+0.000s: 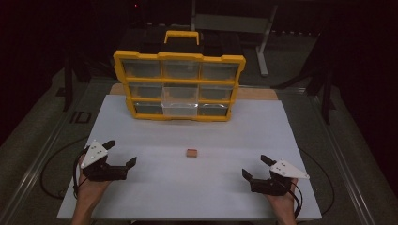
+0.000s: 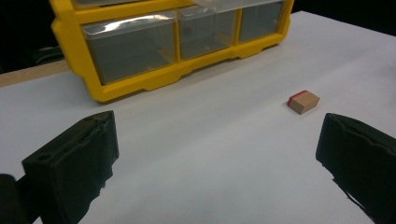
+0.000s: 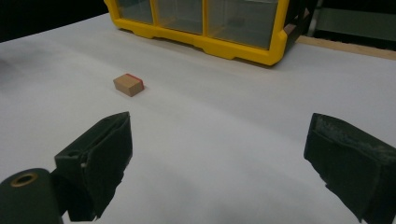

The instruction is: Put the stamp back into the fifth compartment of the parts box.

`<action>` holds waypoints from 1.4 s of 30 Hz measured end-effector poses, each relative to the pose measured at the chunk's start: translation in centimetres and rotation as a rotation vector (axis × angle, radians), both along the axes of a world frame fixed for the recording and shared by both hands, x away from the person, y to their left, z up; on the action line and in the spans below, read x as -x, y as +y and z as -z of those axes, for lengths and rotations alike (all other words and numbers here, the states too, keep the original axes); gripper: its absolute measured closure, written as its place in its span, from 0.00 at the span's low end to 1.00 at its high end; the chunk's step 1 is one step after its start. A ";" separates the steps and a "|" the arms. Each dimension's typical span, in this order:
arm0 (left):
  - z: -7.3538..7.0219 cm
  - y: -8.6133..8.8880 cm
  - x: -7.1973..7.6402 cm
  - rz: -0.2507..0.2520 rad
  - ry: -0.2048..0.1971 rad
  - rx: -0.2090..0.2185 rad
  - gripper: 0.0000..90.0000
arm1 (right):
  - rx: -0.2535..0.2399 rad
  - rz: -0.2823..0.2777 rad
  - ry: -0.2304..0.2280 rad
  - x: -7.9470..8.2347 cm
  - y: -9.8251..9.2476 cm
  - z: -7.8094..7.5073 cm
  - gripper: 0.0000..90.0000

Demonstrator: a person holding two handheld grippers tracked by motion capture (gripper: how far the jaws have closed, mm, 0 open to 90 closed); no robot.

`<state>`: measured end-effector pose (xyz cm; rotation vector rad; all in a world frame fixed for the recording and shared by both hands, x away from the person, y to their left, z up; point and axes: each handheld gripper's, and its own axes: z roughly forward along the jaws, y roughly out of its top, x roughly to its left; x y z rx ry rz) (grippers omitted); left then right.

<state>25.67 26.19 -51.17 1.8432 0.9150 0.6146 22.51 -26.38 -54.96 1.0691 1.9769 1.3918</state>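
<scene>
A small tan wooden block [image 1: 191,153] with one red face lies on the white table top [image 1: 197,187], about midway between the two hands. The block [image 2: 303,101] sits ahead and to the right in the left gripper view, and the block [image 3: 128,84] ahead and to the left in the right gripper view. My left gripper [image 1: 120,153] rests at the table's near left, jaws spread wide with nothing between them. At the near right, my right gripper [image 1: 255,166] stands open and empty too.
A yellow organiser [image 1: 179,86] with clear plastic drawers stands upright at the table's far side, black handle frame on top. The bottom-middle drawer [image 1: 179,109] sticks out slightly. Cables trail off both near corners. Dark floor and a metal stand lie beyond.
</scene>
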 end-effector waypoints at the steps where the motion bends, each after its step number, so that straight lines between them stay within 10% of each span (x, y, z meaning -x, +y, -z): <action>1: -0.1 -0.1 -0.2 0.003 -0.001 -0.005 0.00 | -0.002 0.003 -0.001 0.0 0.0 0.0 0.09; 42: -3.7 -4.9 -5.9 0.170 0.034 -0.168 0.00 | 0.014 -0.005 0.006 -0.8 0.1 -0.1 0.08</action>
